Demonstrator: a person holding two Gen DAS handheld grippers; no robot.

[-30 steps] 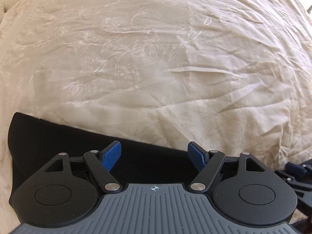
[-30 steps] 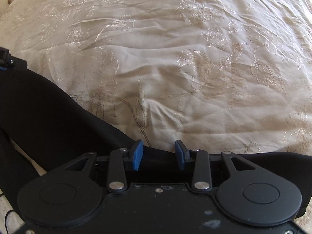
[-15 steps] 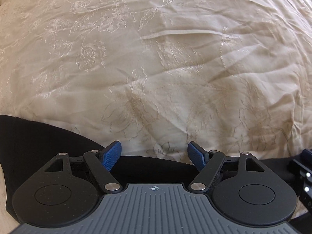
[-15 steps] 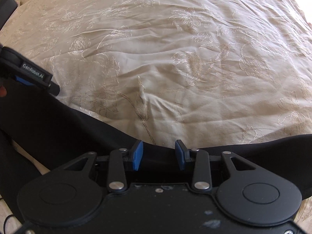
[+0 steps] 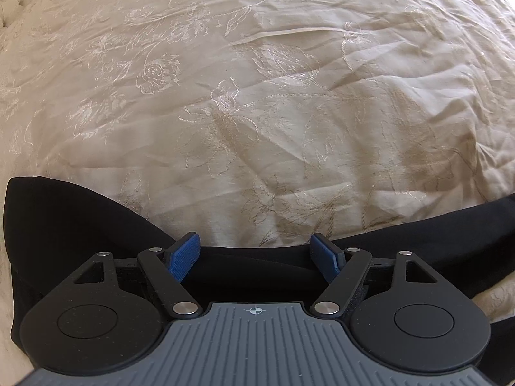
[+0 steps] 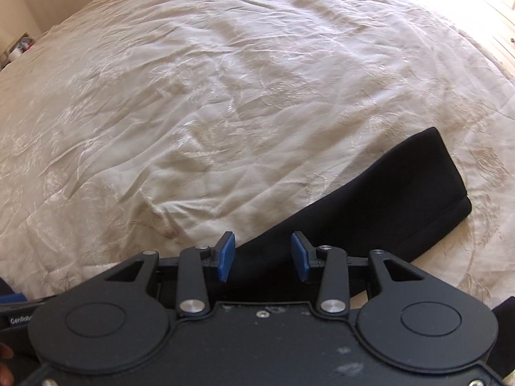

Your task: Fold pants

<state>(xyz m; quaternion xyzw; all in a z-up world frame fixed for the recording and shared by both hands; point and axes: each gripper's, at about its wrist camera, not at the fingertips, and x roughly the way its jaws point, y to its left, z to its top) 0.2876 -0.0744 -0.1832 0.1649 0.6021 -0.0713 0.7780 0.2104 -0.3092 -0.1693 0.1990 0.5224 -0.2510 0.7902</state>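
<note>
Black pants [image 5: 80, 225] lie flat on a cream bedspread [image 5: 257, 96]. My left gripper [image 5: 254, 244] points steeply down over the pants' far edge, its blue pads wide apart with dark cloth lying slack below them. In the right wrist view one pant leg [image 6: 402, 193] runs up to the right and ends in a hem. My right gripper [image 6: 262, 241] hovers over that leg near its edge. Its jaws are opening, the cloth lies between the pads, and they do not press on it. Part of the left gripper's body [image 6: 13, 315] shows at the lower left.
The embroidered, wrinkled bedspread [image 6: 225, 96] fills both views beyond the pants. A tufted headboard [image 5: 9, 0] shows at the top left, wooden floor [image 6: 495, 16] at the top right past the bed's edge. Fingers of a hand [image 6: 3, 363] peek in at the bottom left.
The right gripper has lifted and rolled, so the pant leg now runs up to the right with its hem in view; its pads stand slightly wider. The left gripper has slid along the pants and sunk.
</note>
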